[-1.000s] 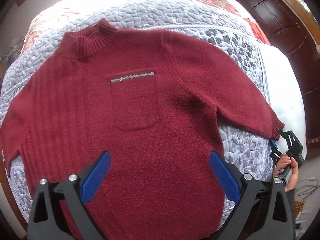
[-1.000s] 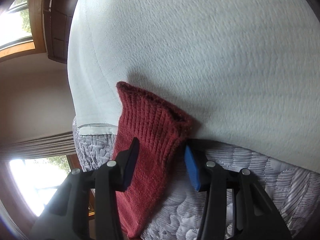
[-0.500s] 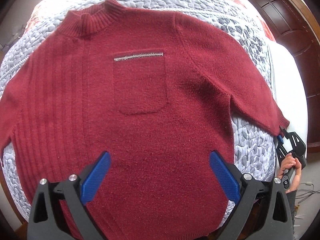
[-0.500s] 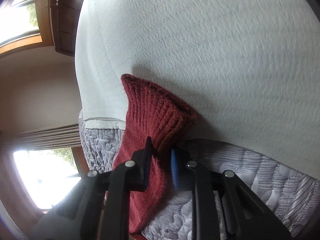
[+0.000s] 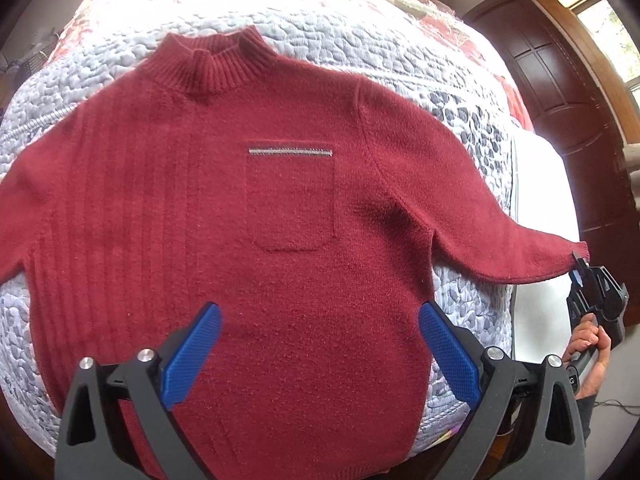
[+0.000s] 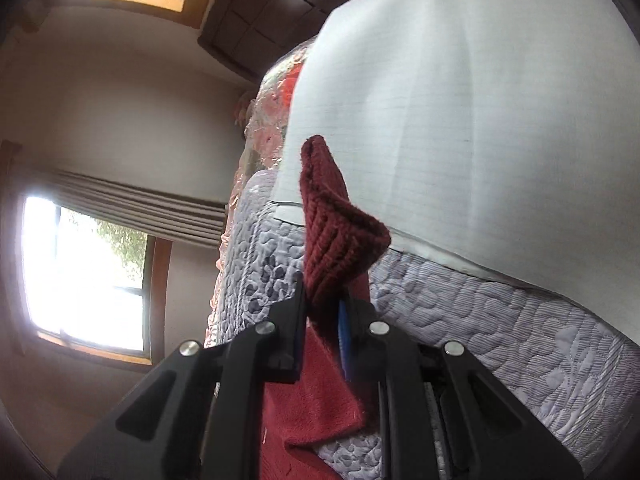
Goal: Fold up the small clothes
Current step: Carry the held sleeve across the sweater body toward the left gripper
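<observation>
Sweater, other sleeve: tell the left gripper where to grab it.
Grip the ribbed cuff of the free sleeve, coming in from the sweater's outer left edge with the open left gripper. Its cuff is out of frame. It lies flat on the quilt, mirroring the cuff the right gripper pinches.

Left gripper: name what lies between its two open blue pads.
In the left wrist view, only the lower front of the red sweater shows between the left gripper pads; the pocket sits farther up.
</observation>
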### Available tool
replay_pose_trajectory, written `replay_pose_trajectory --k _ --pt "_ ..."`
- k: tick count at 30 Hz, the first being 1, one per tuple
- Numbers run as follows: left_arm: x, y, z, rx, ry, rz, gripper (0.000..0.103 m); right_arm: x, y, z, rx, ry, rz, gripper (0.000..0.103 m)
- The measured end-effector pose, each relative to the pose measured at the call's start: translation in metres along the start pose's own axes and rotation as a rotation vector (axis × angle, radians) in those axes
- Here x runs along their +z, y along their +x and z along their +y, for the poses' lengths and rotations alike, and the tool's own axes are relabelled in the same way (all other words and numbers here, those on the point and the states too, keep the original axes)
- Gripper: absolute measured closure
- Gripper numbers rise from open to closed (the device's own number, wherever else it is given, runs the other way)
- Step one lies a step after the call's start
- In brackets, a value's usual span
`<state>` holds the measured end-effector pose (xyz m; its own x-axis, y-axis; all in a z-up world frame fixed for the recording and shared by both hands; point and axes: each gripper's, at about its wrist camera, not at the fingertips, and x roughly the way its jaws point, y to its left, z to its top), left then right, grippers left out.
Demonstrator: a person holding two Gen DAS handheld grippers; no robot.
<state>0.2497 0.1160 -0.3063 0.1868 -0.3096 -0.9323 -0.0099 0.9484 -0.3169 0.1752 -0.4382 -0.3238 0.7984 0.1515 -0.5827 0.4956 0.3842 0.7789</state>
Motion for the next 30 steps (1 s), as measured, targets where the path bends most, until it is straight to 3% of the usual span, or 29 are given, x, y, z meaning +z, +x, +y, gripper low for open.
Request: replay_pose_trajectory --k 9,16,25,30 --pt "0.002 -0.039 0.038 -0.053 -0.076 -0.077 0.004 -0.044 0.004 0.134 -0.005 -0.352 0.017 0.09" --pt "0.003 -0.056 0.065 -0.098 -0.114 -0.109 0.004 -0.114 0.035 0.21 -0.008 -0.611 0.076 0.09" --pt "0.005 -0.065 0.098 -0.132 -0.155 -0.145 0.004 -0.225 0.095 0.258 -0.062 -0.966 0.175 0.091" --pt "0.009 -0.062 0.121 -0.212 -0.221 -0.143 0.004 -0.3 0.126 0.264 -0.098 -1.219 0.219 0.092"
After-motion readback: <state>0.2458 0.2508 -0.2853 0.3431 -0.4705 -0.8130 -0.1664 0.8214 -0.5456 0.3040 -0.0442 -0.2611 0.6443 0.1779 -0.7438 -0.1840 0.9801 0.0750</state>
